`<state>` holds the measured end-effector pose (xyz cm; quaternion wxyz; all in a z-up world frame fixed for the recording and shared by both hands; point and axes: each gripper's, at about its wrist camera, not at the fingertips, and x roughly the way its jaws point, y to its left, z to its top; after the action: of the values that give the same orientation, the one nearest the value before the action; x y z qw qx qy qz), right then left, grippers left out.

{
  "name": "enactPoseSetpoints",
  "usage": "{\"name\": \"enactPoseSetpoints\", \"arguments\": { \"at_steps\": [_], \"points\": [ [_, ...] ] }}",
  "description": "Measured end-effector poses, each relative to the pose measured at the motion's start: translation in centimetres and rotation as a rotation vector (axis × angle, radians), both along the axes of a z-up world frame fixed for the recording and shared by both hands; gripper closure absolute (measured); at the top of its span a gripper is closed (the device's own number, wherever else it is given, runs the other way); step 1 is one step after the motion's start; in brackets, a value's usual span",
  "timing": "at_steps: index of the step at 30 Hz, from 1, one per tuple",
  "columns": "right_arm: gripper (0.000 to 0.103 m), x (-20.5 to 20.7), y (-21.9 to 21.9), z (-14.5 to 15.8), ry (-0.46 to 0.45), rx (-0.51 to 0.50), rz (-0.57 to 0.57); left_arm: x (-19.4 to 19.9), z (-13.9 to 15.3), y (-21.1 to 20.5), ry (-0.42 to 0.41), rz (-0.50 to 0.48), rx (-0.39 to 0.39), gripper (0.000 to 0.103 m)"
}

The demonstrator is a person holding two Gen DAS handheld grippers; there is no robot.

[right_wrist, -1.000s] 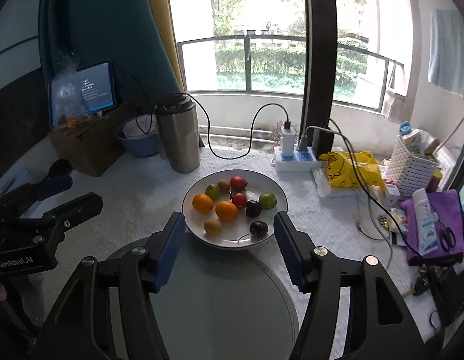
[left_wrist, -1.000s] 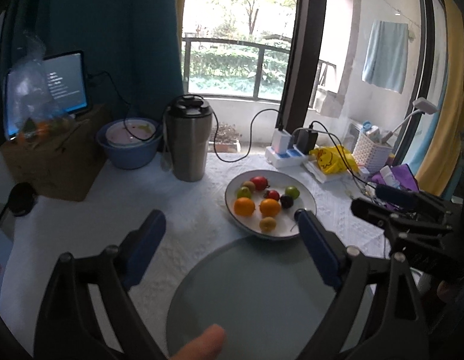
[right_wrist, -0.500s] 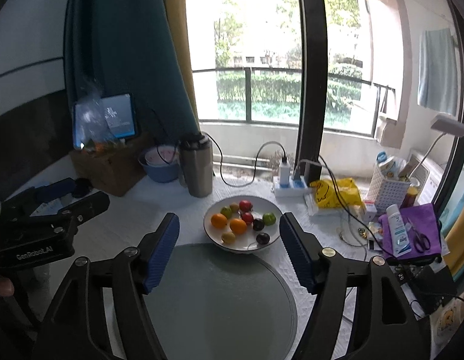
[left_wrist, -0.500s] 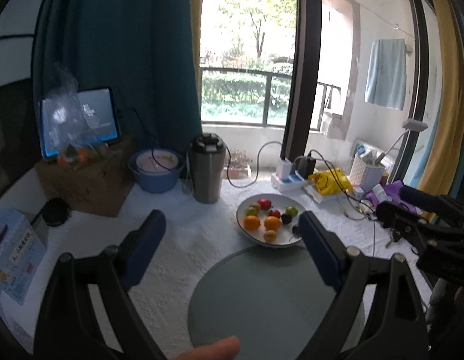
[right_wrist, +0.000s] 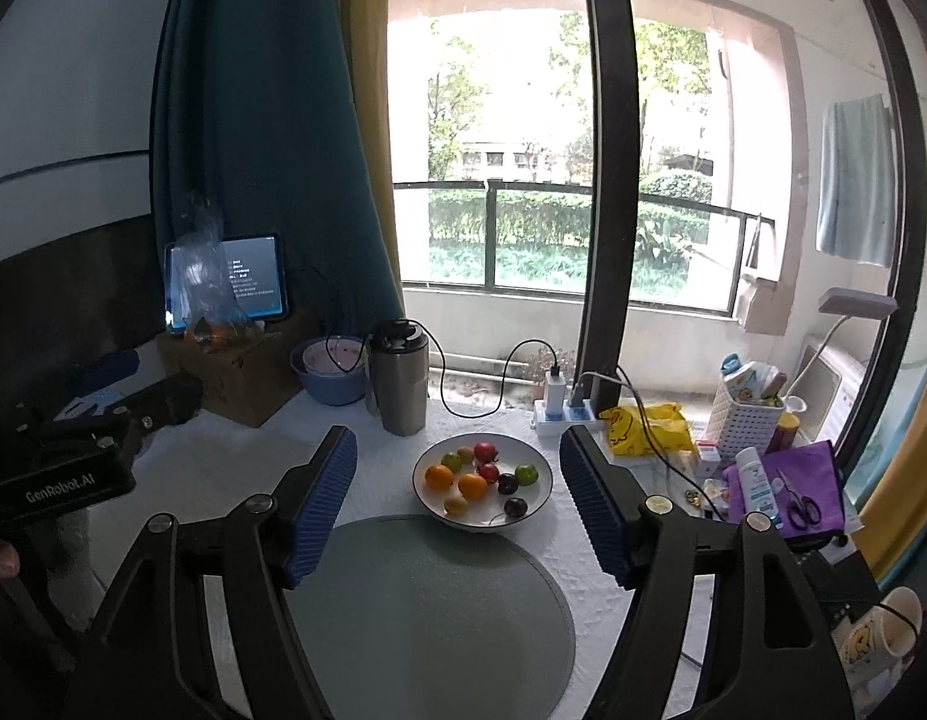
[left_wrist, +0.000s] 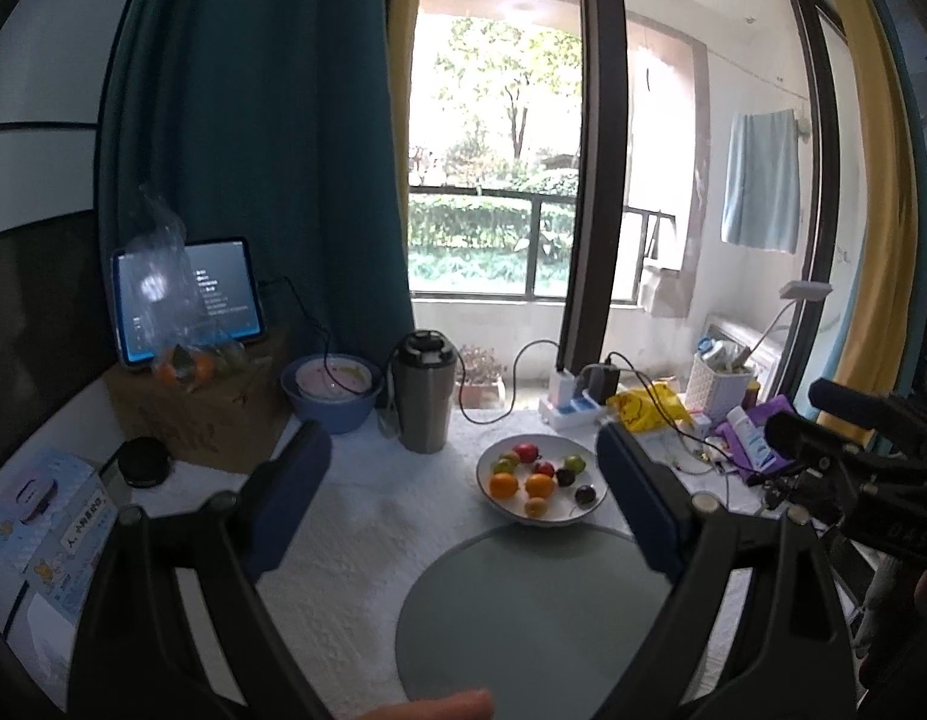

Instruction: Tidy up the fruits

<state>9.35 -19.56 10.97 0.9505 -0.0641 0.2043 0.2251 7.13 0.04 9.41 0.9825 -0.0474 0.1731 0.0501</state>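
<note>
A white plate (left_wrist: 493,501) (right_wrist: 541,495) holds several small fruits: two oranges (left_wrist: 503,485) (right_wrist: 439,476), red, green, dark and yellow ones. It stands on the white tablecloth beyond a round grey mat (left_wrist: 523,612) (right_wrist: 427,606). My left gripper (left_wrist: 463,492) is open and empty, raised well above the table, short of the plate. My right gripper (right_wrist: 457,498) is open and empty, also raised, with the plate seen between its fingers. Each gripper shows at the edge of the other's view.
A steel tumbler (left_wrist: 424,399) (right_wrist: 399,384), a blue bowl (left_wrist: 333,393), a cardboard box (left_wrist: 187,414) with a tablet and a bag of fruit stand at the back left. A power strip (right_wrist: 562,414), yellow bag (right_wrist: 643,429), white basket (right_wrist: 748,414) and purple pouch (right_wrist: 814,486) crowd the right.
Both grippers have risen and pulled back from the plate, so the fruits look smaller and more of the window and room shows. Both stay open and empty.
</note>
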Motion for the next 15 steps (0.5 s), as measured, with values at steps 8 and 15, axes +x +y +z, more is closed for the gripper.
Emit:
{"name": "enactPoseSetpoints", "arguments": {
  "at_steps": [8,15],
  "points": [
    [0.029,-1.6,-1.0,-0.1,-0.009,0.005,-0.035,-2.2,0.6,0.1,-0.021,-0.005,0.015,0.012],
    [0.029,-2.1,-1.5,0.0,-0.015,0.008,-0.053,-2.6,0.7,0.0,-0.026,-0.018,0.019,0.012]
  ]
}}
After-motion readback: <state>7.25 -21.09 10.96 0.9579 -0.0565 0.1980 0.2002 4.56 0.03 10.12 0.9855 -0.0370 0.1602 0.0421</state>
